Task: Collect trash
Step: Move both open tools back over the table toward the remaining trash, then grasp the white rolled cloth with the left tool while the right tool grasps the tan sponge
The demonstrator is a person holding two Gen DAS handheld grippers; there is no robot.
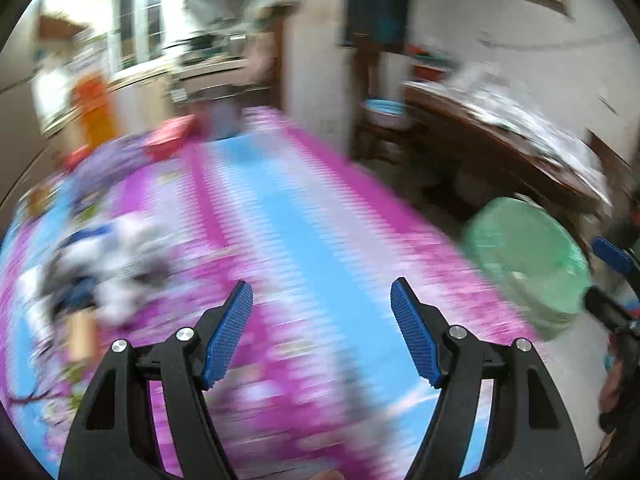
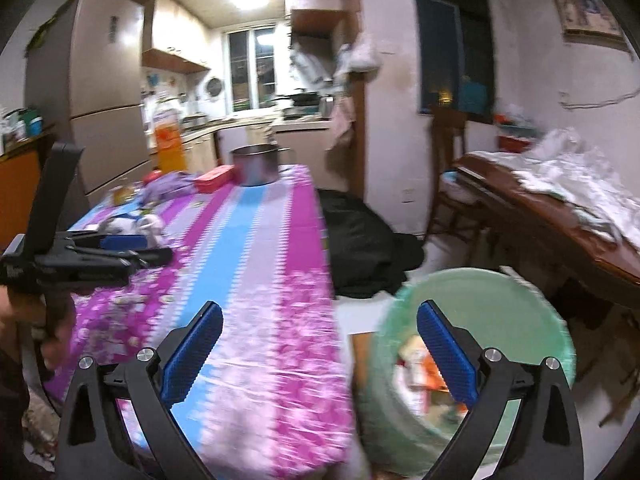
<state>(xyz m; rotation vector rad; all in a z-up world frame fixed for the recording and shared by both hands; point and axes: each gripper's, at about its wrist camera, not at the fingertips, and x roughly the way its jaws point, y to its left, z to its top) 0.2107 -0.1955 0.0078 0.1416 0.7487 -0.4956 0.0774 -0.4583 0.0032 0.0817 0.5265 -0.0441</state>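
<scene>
My left gripper [image 1: 322,286] hangs open and empty over the pink and blue tablecloth [image 1: 304,216]. The picture is smeared by motion. A crumpled white and blue pile of trash [image 1: 112,256] lies on the table to its left, apart from the fingers. The pile of trash [image 2: 136,222] shows just beyond the left gripper [image 2: 156,250] in the right wrist view. My right gripper [image 2: 320,306] is open and empty, straddling the table's right edge and a green bin [image 2: 500,280]. Wrappers [image 2: 420,364] lie inside the bin. The green bin [image 1: 524,256] stands on the floor beside the table.
At the table's far end stand a steel pot [image 2: 256,164], a red box [image 2: 214,178], a purple bundle [image 2: 168,184] and an orange bottle [image 2: 170,140]. A black bag [image 2: 360,240] lies on the floor. A wooden table [image 2: 560,248] under white cloth stands at the right.
</scene>
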